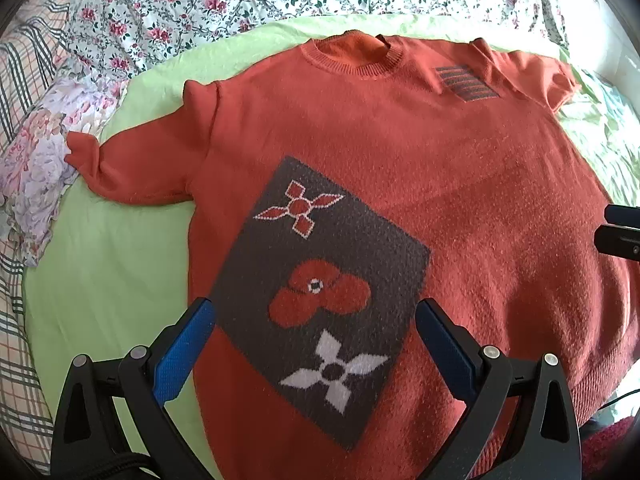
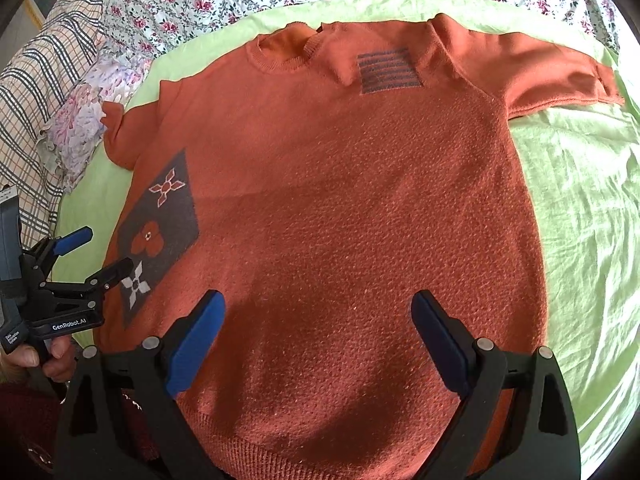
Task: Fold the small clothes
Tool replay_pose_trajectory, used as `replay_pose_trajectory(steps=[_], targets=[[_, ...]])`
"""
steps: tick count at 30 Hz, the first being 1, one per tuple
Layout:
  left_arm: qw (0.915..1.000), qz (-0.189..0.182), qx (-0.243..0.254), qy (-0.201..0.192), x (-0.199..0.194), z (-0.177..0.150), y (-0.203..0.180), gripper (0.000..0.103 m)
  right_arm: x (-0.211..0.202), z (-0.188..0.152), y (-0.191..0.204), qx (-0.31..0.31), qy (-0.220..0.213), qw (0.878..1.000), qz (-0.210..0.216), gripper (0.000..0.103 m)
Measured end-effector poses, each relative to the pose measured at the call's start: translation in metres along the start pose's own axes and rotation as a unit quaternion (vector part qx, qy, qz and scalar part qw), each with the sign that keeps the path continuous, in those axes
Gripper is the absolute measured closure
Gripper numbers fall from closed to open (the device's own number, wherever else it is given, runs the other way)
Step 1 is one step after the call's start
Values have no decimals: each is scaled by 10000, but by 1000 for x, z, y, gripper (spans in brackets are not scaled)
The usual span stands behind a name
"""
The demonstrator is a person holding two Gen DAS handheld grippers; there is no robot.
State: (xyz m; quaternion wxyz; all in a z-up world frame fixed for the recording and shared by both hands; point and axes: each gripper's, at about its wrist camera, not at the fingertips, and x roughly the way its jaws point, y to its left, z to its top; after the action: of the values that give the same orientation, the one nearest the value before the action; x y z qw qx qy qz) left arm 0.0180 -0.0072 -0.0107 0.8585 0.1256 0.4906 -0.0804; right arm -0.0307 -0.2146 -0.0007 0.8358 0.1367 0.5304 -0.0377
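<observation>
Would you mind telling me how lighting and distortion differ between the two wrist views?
Left wrist view: sweater evenly lit, strong fisheye bowing, bright washout at the right edge. Right wrist view: a soft shadow darkens the lower sweater; the green sheet is sunlit.

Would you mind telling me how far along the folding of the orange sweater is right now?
Done: the orange sweater lies spread face up on the green sheet, both short sleeves out to the sides. In hand: nothing; the left gripper and right gripper are open above the lower part, gripping no fabric. Left: every fold, since sleeves, sides and hem are all unfolded.
</observation>
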Motion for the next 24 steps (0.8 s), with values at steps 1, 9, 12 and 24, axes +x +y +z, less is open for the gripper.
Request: replay_pose_trajectory(steps=[1, 9, 12, 24], targets=[[10000, -25, -18, 32, 1, 1, 0, 2, 0, 2, -2, 6, 36, 10000, -8, 9], [9999, -125, -69, 93, 4, 16, 0, 2, -1, 19, -7, 16, 26, 10000, 76, 9], [9999, -119, -80, 80, 7, 21, 0, 2, 0, 23, -12, 64, 45, 9999, 75, 9], [9998, -9, -125, 131, 28, 62, -8, 2, -6, 40, -79, 746, -152, 9971, 32, 9]])
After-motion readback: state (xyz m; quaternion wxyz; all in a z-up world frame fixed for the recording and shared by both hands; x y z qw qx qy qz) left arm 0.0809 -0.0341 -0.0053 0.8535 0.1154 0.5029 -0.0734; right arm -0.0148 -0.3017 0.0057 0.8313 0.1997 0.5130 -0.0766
